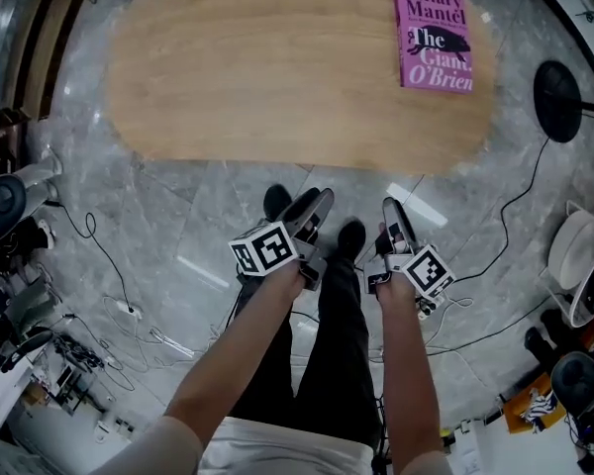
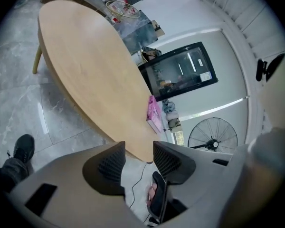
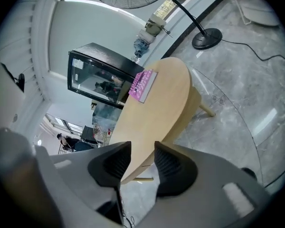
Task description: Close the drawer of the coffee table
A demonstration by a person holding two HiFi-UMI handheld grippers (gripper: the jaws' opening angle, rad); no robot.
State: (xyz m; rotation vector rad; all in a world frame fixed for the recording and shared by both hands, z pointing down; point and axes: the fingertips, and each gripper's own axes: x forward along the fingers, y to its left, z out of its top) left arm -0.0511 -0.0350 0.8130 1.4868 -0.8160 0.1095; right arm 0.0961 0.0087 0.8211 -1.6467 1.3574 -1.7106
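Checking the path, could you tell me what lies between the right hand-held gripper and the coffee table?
In the head view, only bare floor separates the right hand-held gripper from the coffee table.

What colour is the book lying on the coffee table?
Bright pink book, with white and black lettering; clearest in the head view.

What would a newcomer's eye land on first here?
The bright pink book, lying at the right end of the oval wooden coffee table in the head view. Next, the left gripper and right gripper, held over the grey floor before the table's near edge, jaws apart and empty.
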